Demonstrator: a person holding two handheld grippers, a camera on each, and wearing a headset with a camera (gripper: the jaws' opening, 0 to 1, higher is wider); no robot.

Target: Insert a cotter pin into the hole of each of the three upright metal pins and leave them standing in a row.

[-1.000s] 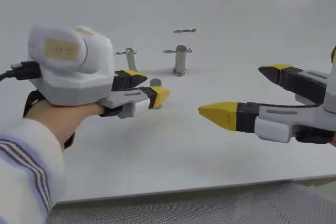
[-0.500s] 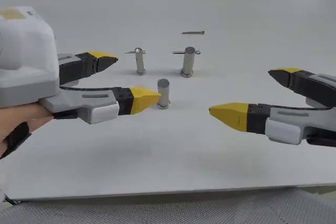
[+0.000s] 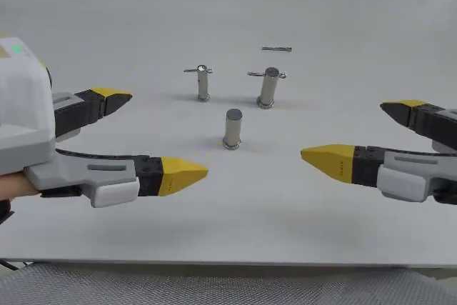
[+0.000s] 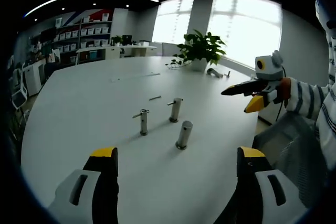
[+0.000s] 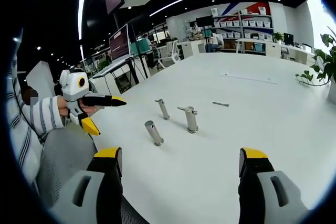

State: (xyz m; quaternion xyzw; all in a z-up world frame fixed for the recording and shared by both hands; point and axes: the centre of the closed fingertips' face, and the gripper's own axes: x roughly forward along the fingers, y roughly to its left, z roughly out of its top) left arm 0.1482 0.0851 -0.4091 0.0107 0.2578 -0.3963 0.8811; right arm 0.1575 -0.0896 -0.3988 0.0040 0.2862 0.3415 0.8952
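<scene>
Both tools hang wide open and empty above the white surface (image 3: 86,19), the left tool (image 3: 167,133) low on one side and the right tool (image 3: 343,130) opposite it, with the work between and beyond them. Two upright pins at the back, the back-left pin (image 3: 203,82) and the back-right pin (image 3: 268,87), each carry a cotter pin crosswise near the top. The bare pin (image 3: 233,128) stands alone in front of them, out of their line. The loose cotter pin (image 3: 276,48) lies flat further back, well apart from all three. It looks like thin, light, springy wire that may skate on the smooth top, so it is best pinched near its head, leaving the legs free. The bare pin looks solid, stiff and slick and could topple, so it needs steadying low on the shaft. Its hole is too small to make out.
</scene>
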